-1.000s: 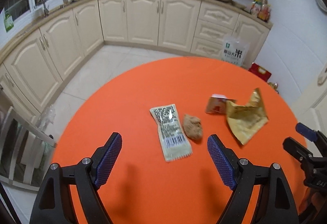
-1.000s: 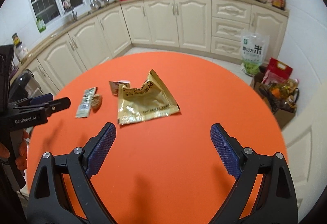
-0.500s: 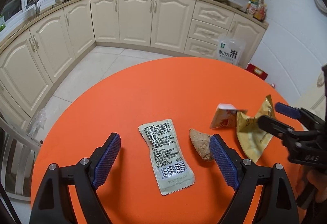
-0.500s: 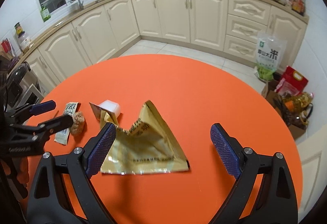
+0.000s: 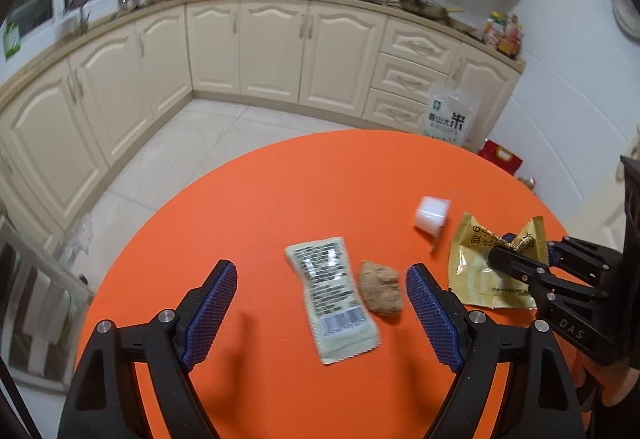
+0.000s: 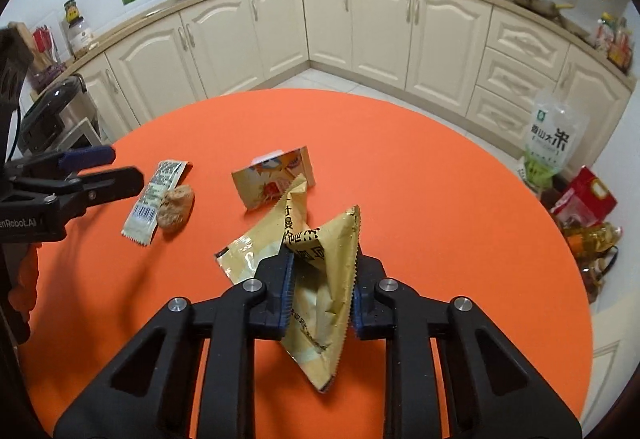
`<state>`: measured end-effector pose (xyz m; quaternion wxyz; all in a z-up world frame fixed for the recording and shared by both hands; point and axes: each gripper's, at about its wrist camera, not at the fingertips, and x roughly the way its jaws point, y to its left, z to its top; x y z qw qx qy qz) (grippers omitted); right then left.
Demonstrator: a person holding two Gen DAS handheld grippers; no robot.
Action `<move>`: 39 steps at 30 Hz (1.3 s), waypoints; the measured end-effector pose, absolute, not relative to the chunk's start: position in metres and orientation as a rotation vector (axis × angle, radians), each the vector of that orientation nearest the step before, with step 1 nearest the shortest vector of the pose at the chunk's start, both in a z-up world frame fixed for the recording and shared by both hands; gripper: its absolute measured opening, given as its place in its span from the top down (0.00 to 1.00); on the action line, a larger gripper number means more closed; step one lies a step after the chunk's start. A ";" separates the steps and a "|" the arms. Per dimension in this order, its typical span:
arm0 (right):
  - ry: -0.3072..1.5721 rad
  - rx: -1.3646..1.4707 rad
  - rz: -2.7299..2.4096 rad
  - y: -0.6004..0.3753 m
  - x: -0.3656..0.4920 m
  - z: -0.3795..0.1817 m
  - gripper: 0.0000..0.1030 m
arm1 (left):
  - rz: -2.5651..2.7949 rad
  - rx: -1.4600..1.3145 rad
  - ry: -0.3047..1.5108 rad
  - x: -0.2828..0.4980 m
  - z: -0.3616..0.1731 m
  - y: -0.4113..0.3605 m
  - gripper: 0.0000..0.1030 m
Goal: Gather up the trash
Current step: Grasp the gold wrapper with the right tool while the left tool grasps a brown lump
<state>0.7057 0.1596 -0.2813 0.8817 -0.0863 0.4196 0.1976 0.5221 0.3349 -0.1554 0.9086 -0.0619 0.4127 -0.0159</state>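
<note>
Orange desk showing under gold wrapper with black print, pale green packet bearing a barcode, brown lump, blue-padded black grippers.

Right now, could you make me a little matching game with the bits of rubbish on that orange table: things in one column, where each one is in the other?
Things:
1. gold wrapper
2. pale green packet
3. brown lump
4. small printed carton

Places:
A. lying flat between the open left gripper fingers
B. just beyond the gold wrapper
C. pinched in the closing right gripper
D. right beside the packet

Pairs: 1-C, 2-A, 3-D, 4-B
</note>
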 end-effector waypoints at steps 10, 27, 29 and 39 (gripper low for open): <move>0.878 -0.080 0.396 0.124 0.684 -0.273 0.81 | 0.002 0.026 0.927 0.534 -0.178 0.288 0.39; 0.850 -0.031 0.409 0.105 0.639 -0.258 0.81 | -0.073 0.017 0.867 0.481 -0.157 0.266 0.94; 0.847 -0.031 0.406 0.101 0.628 -0.254 0.81 | -0.091 -0.029 0.868 0.471 -0.155 0.273 0.94; 0.836 0.005 0.384 0.091 0.606 -0.252 0.81 | -0.043 0.008 0.835 0.462 -0.149 0.286 0.46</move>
